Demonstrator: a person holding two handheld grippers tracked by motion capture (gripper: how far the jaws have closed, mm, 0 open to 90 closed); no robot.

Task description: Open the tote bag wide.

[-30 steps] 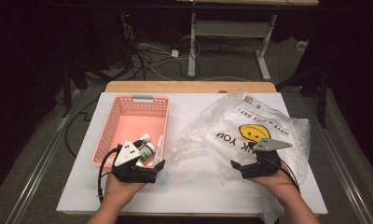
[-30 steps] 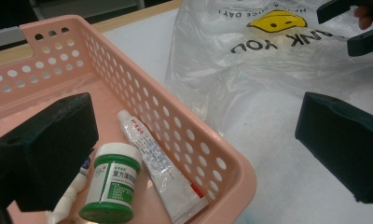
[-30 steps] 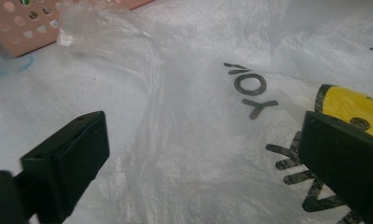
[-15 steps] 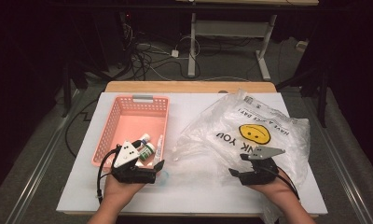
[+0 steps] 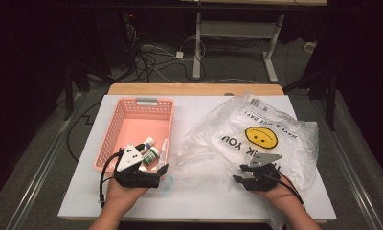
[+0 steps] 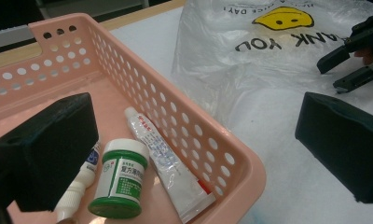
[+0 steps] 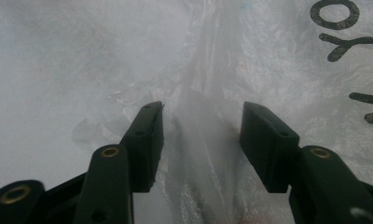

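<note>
The plastic bag lay flat and crumpled on the white table, clear and thin, printed with a yellow smiley face and black lettering. A raised fold of its film stood straight up between the jaws of the right gripper, which were spread apart on either side of it and had not closed on it, so the film looked loose and unheld. I took the job to be moving small items between bag and basket, though I could not say in which direction.

Ahead of the left gripper, whose jaws stood wide apart with nothing between them, sat the pink basket. Its near corner fell between those jaws, and just inside the left-hand jaw lay three things side by side: a green-capped jar, a white tube on the jar's far side toward the basket wall, and a small white bottle half hidden behind the jaw itself. If the basket was being filled, those three were done, and the bag showed no clear lump of anything left inside, though its folds hid much. Beyond the right-hand jaw, the other gripper was visible resting on the bag.
</note>
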